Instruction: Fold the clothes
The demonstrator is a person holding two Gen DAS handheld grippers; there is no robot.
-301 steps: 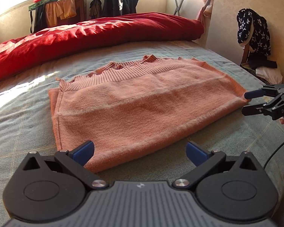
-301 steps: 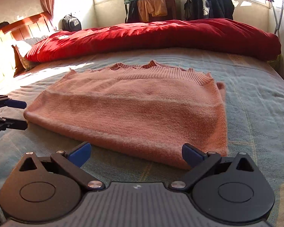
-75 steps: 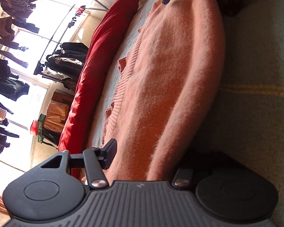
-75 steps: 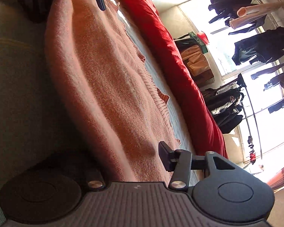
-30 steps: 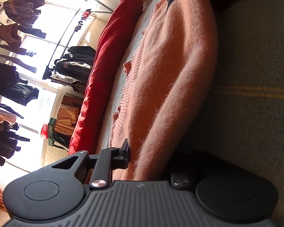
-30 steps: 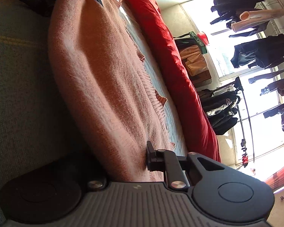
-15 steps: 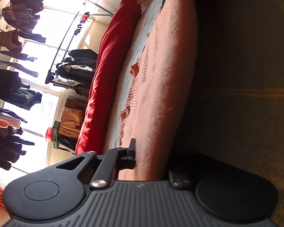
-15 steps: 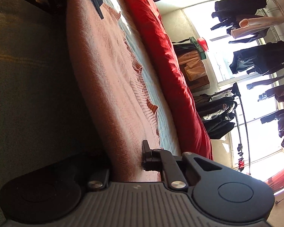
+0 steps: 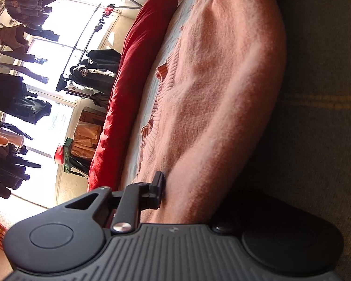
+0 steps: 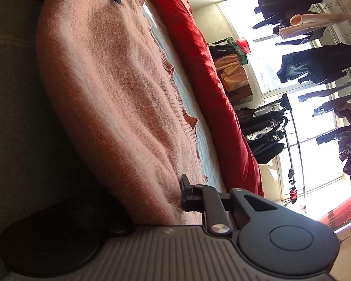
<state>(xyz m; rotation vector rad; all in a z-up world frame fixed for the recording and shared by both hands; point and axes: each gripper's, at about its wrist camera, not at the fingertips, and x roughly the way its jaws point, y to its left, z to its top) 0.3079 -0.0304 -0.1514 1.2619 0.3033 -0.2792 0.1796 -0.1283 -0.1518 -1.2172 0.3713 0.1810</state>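
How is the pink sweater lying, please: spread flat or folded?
Folded: the sweater forms a rounded doubled edge, its ribbed hem lying on the bed.

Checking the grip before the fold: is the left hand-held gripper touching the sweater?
Touching. The left wrist view shows the left hand-held gripper shut on the sweater, one finger pressed into its edge.

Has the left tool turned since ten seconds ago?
Yes. The left tool rolled sideways: the red duvet, level then, now runs upright in its view.

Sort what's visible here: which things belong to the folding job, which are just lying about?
In the job: pink sweater; left gripper and right gripper, both shut on its edge.
Lying about: red duvet, hanging dark jackets, bedsheet.
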